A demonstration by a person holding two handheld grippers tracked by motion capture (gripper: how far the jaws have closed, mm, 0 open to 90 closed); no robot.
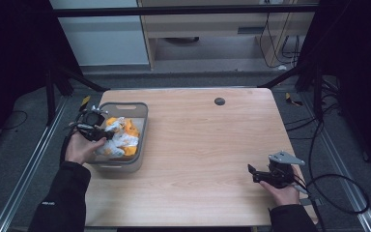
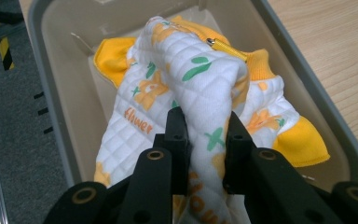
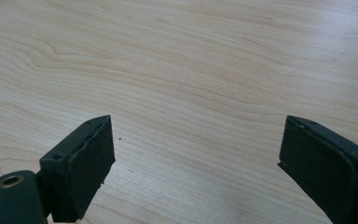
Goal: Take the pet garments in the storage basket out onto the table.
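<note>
High view: overhead, facing 12 o'clock, far. Left gripper view: close into grey bin (image 2: 56, 93), shared. Right gripper view: close on table (image 3: 191, 70).

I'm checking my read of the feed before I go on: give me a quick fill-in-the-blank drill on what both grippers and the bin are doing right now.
1. The left gripper is shut on a fold of the quilted ____.
2. That garment lies in the grey ____, at the table's left edge.
3. The right gripper has its jaws ____, with nothing between them.
4. Under the right gripper is only the bare wooden ____.

Missing words: garment; bin; open; table
</note>
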